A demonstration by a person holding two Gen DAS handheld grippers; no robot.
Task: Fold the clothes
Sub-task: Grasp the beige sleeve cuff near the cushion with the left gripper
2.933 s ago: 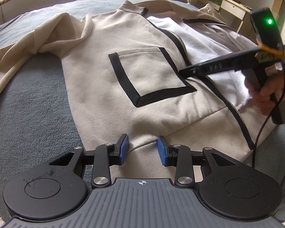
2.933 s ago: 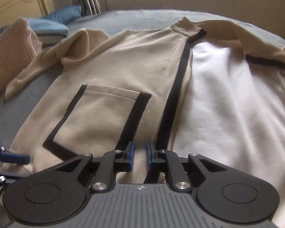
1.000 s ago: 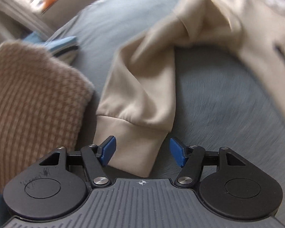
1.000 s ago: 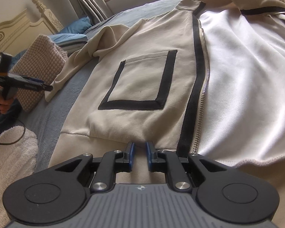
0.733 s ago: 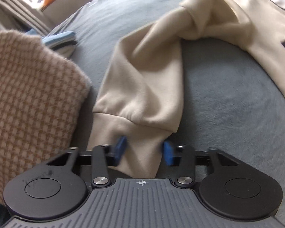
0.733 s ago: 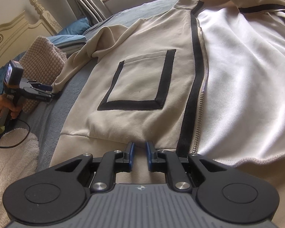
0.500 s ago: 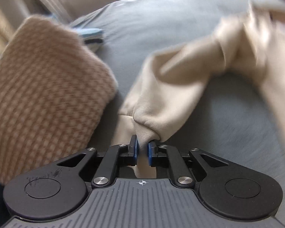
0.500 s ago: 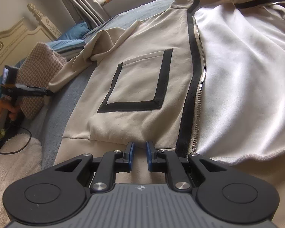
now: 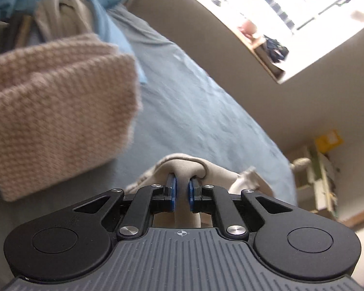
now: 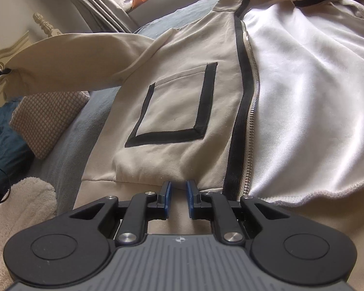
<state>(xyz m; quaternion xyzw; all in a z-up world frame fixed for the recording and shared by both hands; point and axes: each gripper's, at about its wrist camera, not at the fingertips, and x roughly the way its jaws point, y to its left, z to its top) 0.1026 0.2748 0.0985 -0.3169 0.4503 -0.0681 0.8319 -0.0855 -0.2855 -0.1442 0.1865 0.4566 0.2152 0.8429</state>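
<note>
Bedroom, blue-grey bed (image 10: 68,135) w/ window at far end. 1 beige zip jacket (image 10: 182,77) lies face up on the bed, unzipped: left front panel flat, pocket (image 10: 177,109) showing, right panel thrown open so white lining is up.

Left hand-held gripper (image 9: 181,195) is clamped on the sleeve cuff (image 9: 184,167), fabric bunched between the blue pads. In right-wrist view the sleeve (image 10: 68,60) hangs stretched in the air off to the left, clear of the bed. My read: lifted so it can be swung across the body for a fold.

Right hand-held gripper (image 10: 178,200) sits at the near hem (image 10: 143,189), jaws nearly shut w/ beige cloth in the gap; looks pinched, probably pinning the body so it doesn't drag.

Count: 1 jacket, 1 pocket visible, 1 zip, 2 grippers. Around it: 1 checked pillow (image 10: 46,118) left, 1 fluffy white towel (image 10: 19,206) near-left.
</note>
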